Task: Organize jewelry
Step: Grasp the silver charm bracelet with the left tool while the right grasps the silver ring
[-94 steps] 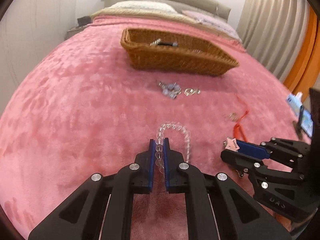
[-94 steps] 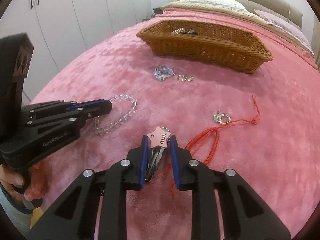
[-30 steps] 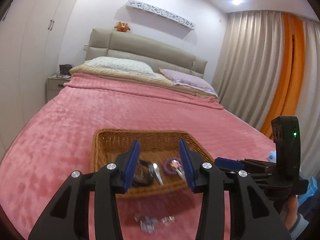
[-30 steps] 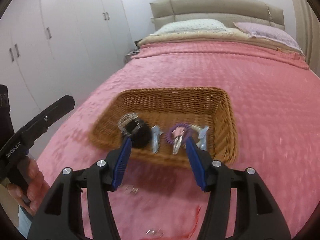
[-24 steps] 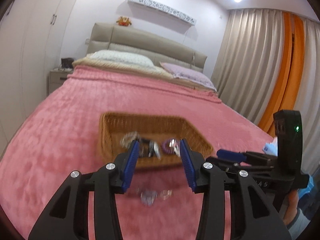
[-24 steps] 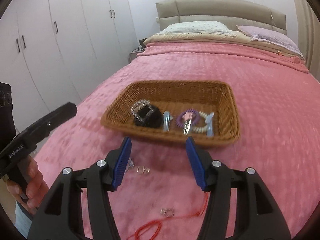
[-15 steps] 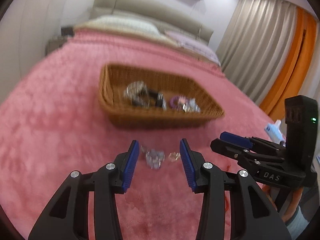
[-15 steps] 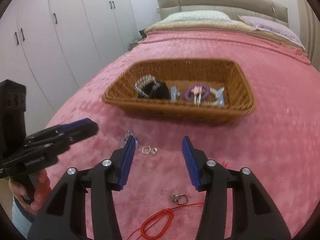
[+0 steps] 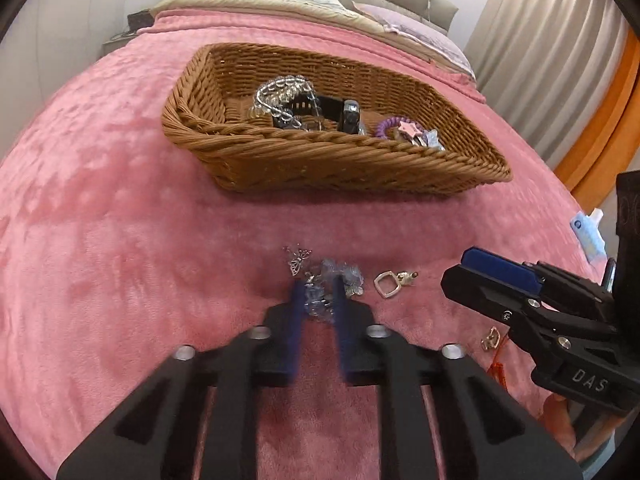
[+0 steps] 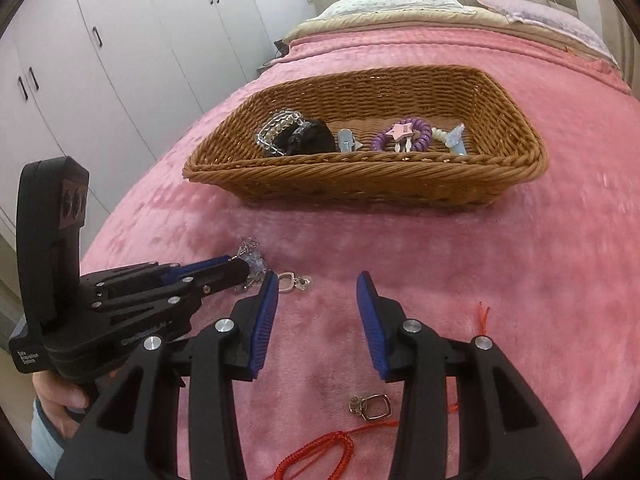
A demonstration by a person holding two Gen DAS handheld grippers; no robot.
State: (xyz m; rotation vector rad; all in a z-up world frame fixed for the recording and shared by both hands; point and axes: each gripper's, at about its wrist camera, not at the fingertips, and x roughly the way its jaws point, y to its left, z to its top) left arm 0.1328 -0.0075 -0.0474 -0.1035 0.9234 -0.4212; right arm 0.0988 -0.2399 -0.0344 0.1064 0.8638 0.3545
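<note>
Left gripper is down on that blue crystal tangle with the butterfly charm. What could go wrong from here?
The left gripper straddles only the near part of the blue crystal tangle; the butterfly charm lies beyond its fingers and may trail or snag in the plush blanket. The square ring earring lies close beside the tangle and could get dragged along. The right gripper, open, hovers nearby, so the two could bump.

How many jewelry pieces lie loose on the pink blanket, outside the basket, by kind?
Crystal-bead cluster: 1
Square metal rings: 2
Red cord: 1
Total: 4
</note>
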